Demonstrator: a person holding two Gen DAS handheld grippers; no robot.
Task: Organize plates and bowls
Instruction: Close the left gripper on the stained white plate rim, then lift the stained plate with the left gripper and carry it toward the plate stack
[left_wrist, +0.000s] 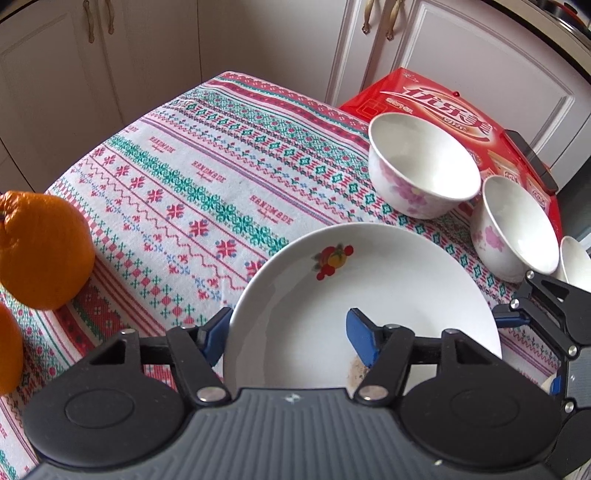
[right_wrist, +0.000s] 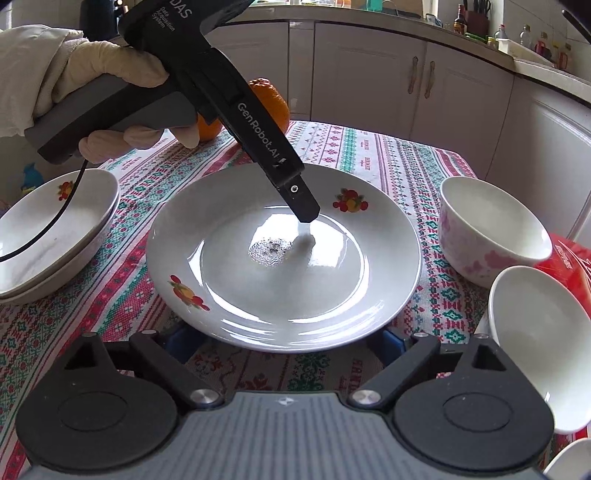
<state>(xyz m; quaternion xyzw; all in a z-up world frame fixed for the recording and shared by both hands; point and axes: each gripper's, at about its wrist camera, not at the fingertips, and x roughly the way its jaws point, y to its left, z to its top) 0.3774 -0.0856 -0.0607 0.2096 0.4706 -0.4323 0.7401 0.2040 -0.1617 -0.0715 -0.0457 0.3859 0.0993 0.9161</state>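
Patterned tablecloth (right_wrist: 369, 155) bears white fruit-print plate (right_wrist: 236, 295) with central residue

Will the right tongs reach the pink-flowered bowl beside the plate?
Probably yes. The right tongs are open and empty at the near rim of the plate; the pink-flowered bowl stands just right of it, with only tablecloth between, though a tilted bowl crowds nearby.

A home kitchen is showing itself here. Cream cabinet doors (right_wrist: 417, 74) with brass handles are standing behind the table (left_wrist: 207, 177), which is wearing an embroidered cloth. Beyond the table, a countertop (right_wrist: 532, 66) is carrying bottles and jars. On the table, flowered bowls (left_wrist: 421, 166), a fruit-printed plate (right_wrist: 284, 258) and oranges (left_wrist: 40, 247) are sitting.
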